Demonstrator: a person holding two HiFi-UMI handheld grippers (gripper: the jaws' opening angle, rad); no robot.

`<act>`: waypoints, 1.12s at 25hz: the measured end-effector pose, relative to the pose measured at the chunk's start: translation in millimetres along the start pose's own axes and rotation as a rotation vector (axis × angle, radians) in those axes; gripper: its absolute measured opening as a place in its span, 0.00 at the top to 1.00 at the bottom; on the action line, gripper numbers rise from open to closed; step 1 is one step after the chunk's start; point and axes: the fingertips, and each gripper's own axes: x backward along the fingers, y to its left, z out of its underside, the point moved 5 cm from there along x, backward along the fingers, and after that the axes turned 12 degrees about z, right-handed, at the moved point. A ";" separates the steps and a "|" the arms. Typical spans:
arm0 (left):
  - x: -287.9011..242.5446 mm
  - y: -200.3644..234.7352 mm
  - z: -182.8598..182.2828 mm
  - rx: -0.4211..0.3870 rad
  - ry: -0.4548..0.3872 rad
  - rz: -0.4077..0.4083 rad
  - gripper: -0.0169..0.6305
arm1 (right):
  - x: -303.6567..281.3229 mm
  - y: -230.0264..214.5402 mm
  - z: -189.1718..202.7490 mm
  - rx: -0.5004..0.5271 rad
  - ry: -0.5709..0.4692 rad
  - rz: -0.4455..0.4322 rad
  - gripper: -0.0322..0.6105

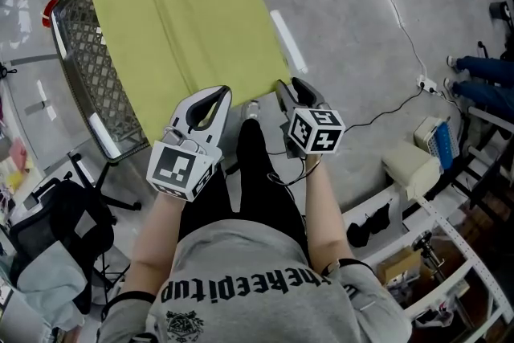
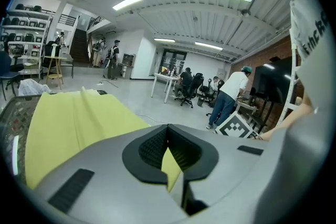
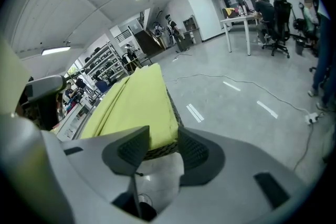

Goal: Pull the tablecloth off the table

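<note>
A yellow-green tablecloth point(image 1: 185, 12) lies over a metal mesh table point(image 1: 87, 52), with fold ridges along its length. My left gripper point(image 1: 215, 94) is at the cloth's near edge and is shut on it: in the left gripper view a strip of tablecloth point(image 2: 73, 123) is pinched between the closed pads of the left gripper point(image 2: 168, 134). My right gripper point(image 1: 284, 87) hovers at the near right corner. In the right gripper view the jaws of the right gripper point(image 3: 161, 141) stand open, with the tablecloth point(image 3: 142, 97) corner and the table's mesh rim point(image 3: 157, 152) between them, unpressed.
A black chair with a bag point(image 1: 48, 229) stands at my lower left. A white cable point(image 1: 393, 4) runs across the grey floor to a socket strip point(image 1: 428, 84). White shelving point(image 1: 450, 237) is at the lower right, and a person's legs point(image 1: 482, 80) at the right edge.
</note>
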 end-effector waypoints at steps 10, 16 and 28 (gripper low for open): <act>3.7 6.7 3.8 0.002 0.009 -0.014 0.95 | -15.6 -1.6 8.3 -0.026 0.048 0.015 0.69; 7.1 6.2 2.9 -0.009 0.007 -0.023 0.95 | -15.3 2.4 3.5 -0.003 0.035 0.056 0.74; 28.2 7.1 -5.5 -0.026 -0.033 -0.076 0.95 | 15.9 30.5 -32.8 0.015 -0.121 -0.055 0.92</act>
